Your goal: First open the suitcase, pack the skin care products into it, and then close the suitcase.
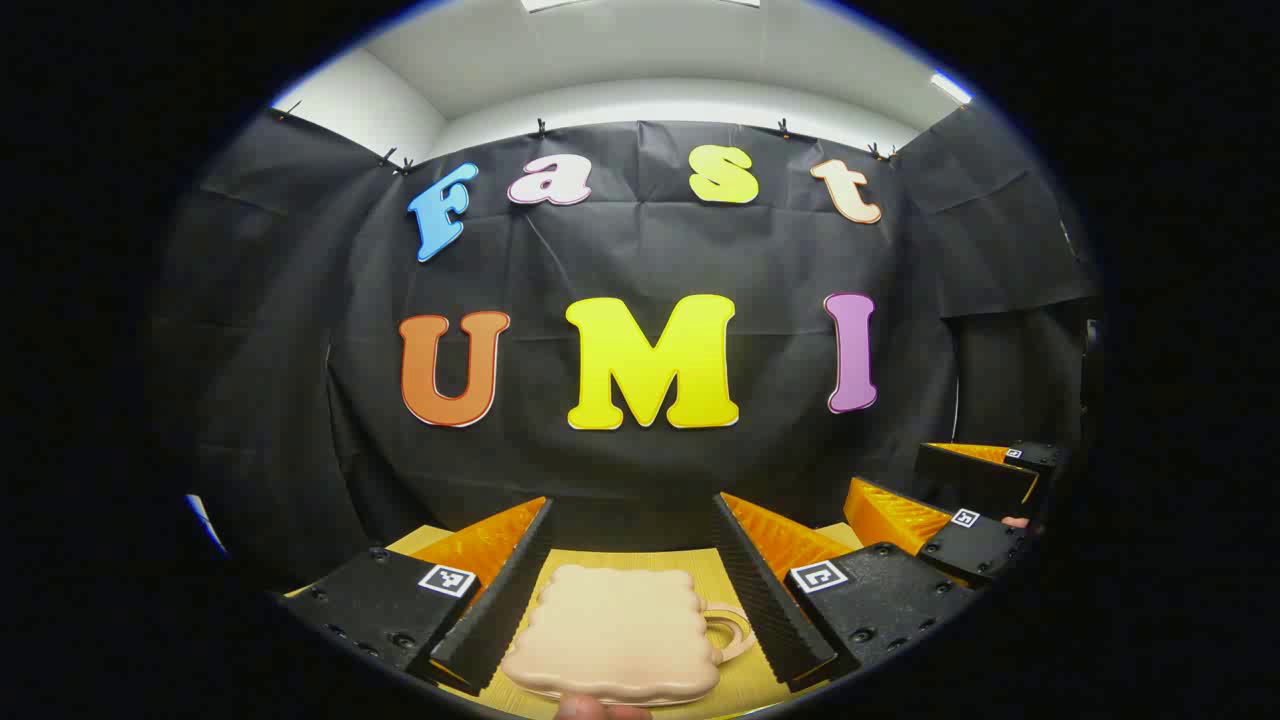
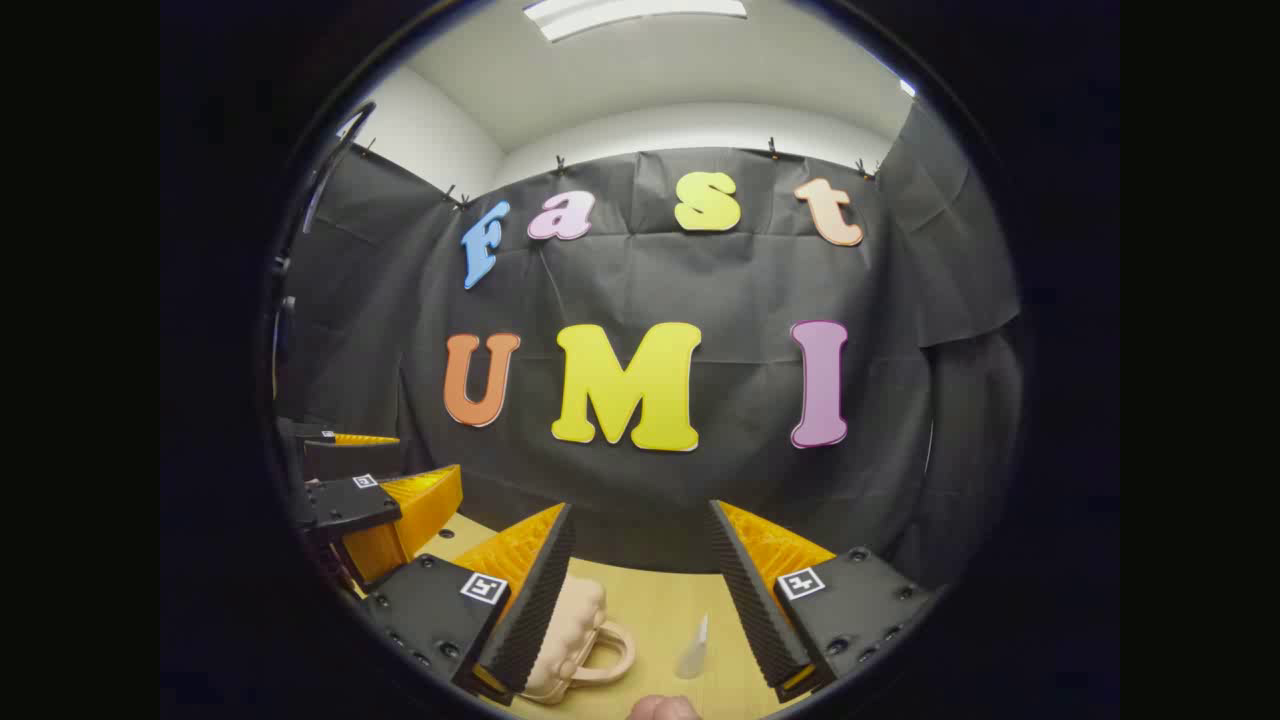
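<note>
The suitcase (image 1: 615,632) is a small, pale pink case with a smooth, matte shell and a scalloped, wavy outline like a biscuit; it lies flat and shut on the light wooden table (image 1: 735,680), low in the left gripper view, framed between that gripper's two fingers without touching either. A looped carrying handle (image 1: 728,630) of the same soft pink sticks out from its right edge, rounded and slightly glossy. In the right gripper view the same case (image 2: 568,630) shows at an angle, puffy and quilted along its side, partly behind the left finger of that gripper, its handle loop curving out onto the table beside it. Just to the right of it on the wood stands a small clear skin care product (image 2: 694,648), a slim, translucent, tapering tube shape, apart from the suitcase and between the fingers. The left gripper (image 1: 632,585) has its jaws spread wide, the inner faces lined with ribbed, saw-toothed padding, and holds nothing. The right gripper (image 2: 640,590) likewise stands with jaws wide apart and empty, its ridged pads facing each other over the table; it also appears at the right edge of the left gripper view (image 1: 960,505). Behind hangs creased black cloth (image 1: 640,250).
</note>
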`<state>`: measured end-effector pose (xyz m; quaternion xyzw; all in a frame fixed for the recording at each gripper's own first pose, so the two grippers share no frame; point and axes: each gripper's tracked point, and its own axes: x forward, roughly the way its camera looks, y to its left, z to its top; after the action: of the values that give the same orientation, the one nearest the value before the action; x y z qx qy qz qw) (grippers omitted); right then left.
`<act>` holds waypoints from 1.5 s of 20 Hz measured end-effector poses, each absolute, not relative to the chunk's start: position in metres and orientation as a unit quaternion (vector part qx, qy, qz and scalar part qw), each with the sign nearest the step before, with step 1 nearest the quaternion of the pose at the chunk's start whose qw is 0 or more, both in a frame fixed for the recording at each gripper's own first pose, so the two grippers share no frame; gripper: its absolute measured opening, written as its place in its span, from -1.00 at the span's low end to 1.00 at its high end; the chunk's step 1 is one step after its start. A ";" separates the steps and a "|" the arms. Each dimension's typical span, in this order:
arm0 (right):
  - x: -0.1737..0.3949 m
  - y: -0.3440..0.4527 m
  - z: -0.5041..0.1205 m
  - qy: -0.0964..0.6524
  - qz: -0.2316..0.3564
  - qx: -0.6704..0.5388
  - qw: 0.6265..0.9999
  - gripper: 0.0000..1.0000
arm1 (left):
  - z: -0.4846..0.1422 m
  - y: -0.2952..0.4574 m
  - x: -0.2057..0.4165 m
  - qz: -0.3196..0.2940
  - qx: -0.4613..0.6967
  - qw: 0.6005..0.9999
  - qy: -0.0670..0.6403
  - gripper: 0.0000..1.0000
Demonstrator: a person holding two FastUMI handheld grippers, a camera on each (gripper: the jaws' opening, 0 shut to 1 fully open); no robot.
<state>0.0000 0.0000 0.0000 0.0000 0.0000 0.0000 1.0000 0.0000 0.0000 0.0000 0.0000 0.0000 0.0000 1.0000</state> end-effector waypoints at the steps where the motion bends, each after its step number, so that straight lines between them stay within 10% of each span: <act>1: 0.001 0.002 0.000 0.001 0.002 0.001 1.000 0.58 | 0.002 0.003 -0.001 0.004 -0.002 1.000 0.001 0.95; 14: 0.005 0.034 0.006 0.010 0.050 0.011 0.999 0.58 | 0.011 0.037 -0.024 0.070 -0.003 0.998 0.004 0.96; 30: -0.024 -0.058 -0.026 0.040 -0.032 -0.025 0.998 0.58 | -0.038 -0.027 -0.004 -0.013 -0.017 0.999 0.037 0.96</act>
<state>-0.0236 -0.0585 -0.0261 -0.0248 0.0395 -0.0320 0.9984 -0.0040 -0.0272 -0.0377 -0.0166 0.0374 -0.0135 0.9991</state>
